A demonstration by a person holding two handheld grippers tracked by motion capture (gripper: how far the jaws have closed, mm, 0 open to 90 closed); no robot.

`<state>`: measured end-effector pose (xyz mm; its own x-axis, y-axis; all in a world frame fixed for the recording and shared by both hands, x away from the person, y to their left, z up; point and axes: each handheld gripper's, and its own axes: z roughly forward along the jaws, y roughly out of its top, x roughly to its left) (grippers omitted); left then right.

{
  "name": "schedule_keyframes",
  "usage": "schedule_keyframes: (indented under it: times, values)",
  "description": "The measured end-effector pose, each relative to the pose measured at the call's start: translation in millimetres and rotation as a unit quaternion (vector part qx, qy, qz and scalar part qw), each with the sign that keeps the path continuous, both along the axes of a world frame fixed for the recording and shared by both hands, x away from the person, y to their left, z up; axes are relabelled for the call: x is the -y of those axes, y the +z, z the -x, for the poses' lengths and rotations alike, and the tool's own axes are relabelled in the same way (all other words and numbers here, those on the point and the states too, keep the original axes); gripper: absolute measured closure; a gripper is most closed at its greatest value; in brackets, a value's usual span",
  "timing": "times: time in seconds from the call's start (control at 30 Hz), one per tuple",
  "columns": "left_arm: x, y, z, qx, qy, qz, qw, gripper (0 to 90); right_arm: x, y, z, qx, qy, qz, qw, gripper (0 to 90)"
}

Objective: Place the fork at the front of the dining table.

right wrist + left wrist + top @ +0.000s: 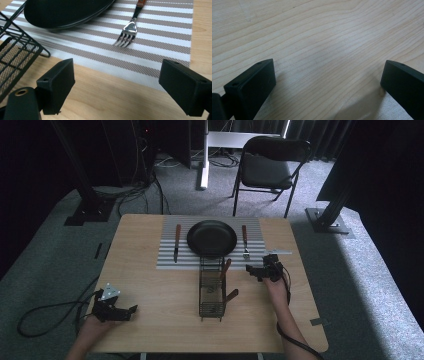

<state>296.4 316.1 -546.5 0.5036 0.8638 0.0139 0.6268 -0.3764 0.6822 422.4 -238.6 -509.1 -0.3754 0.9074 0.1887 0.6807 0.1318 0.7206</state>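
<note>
Nearest the lens, the right gripper (117, 87) stood with its two black jaws wide apart and nothing between them, hovering low over bare wood at the near edge of the striped placemat (160, 37). Just beyond its jaws lay the fork (126, 35), tines pointing toward the gripper and its brown handle running away to the far side, flat on the mat and just right of the black plate (67, 11). From above, the right gripper (262, 269) sat near the right end of the mat, close to the fork (245, 242), while a knife (176, 242) lay on the mat left of the plate (212, 238). A wire basket (212, 292) stood in the middle of the table (150, 320), touching the mat's near edge, with two brown-handled utensils (227, 281) leaning out of its right side; what kind they were could not be told. The left gripper (116, 311) rested far off at the near left corner, and its own view showed its jaws likewise spread over plain wood (324, 50), gripping nothing. It looked like a place setting being laid, with the right hand between pieces. The next move probably called for swinging left to the basket, lining the jaws across one protruding handle, and closing before lifting it clear of the wire.
</note>
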Motion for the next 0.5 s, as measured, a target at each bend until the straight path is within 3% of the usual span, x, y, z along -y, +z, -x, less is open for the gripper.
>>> schedule_keyframes:
  times: [0.5]
  values:
    - [0.0, 0.0, 0.0, 0.000, 0.000, 0.000, 1.0000, 0.0, 25.9, -12.1, 34.9, 0.011, -0.020, 0.011, 0.9997, 12.5]
